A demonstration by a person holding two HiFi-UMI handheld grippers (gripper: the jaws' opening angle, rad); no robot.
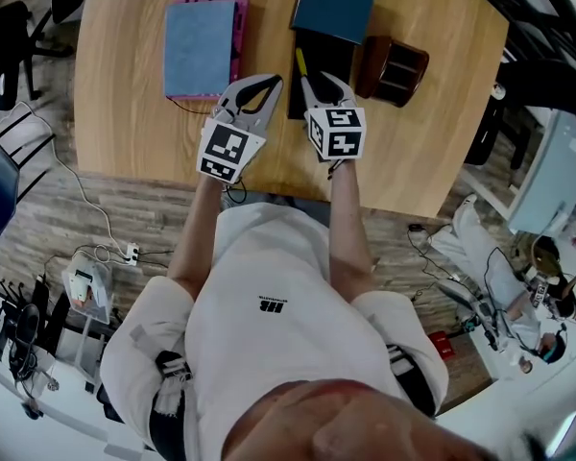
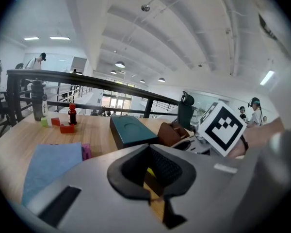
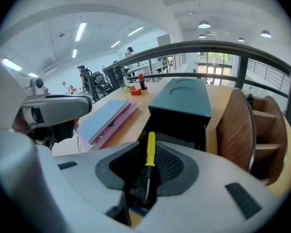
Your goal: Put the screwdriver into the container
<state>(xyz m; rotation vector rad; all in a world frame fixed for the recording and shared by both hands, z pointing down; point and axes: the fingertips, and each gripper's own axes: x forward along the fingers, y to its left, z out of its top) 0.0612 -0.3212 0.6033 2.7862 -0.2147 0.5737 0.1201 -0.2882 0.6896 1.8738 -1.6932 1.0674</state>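
Blue pad: lies flat on the counter, out ahead and to the left of the left tool, on top of a pink one.

Left tool: its tips meet and it grips nothing. It hangs above the counter just left of the container.

Screwdriver: lies straight below the gap of the right tool. The yellow handle points away from the tool and the thin dark shaft points back toward it. It seems to rest on the container's dark floor near the left wall, though I cannot tell whether all of it is inside.

Handling: probably light and rigid. The smooth round handle is likely to roll or slip, and the shaft is too thin for a sure pinch.

Where to hold: across the yellow handle, near where it joins the shaft.

Right tool: jaws spread about as wide as they go, and the pads do not press on the screwdriver beneath them.

Container: a dark open box right under and ahead of the right tool. Only the screwdriver shows in it.

Teal lid: beyond the container on the far side from the tool. I take it to be the container's cover.

Wooden rack: to the right of the right tool, and nothing shows in its slots.
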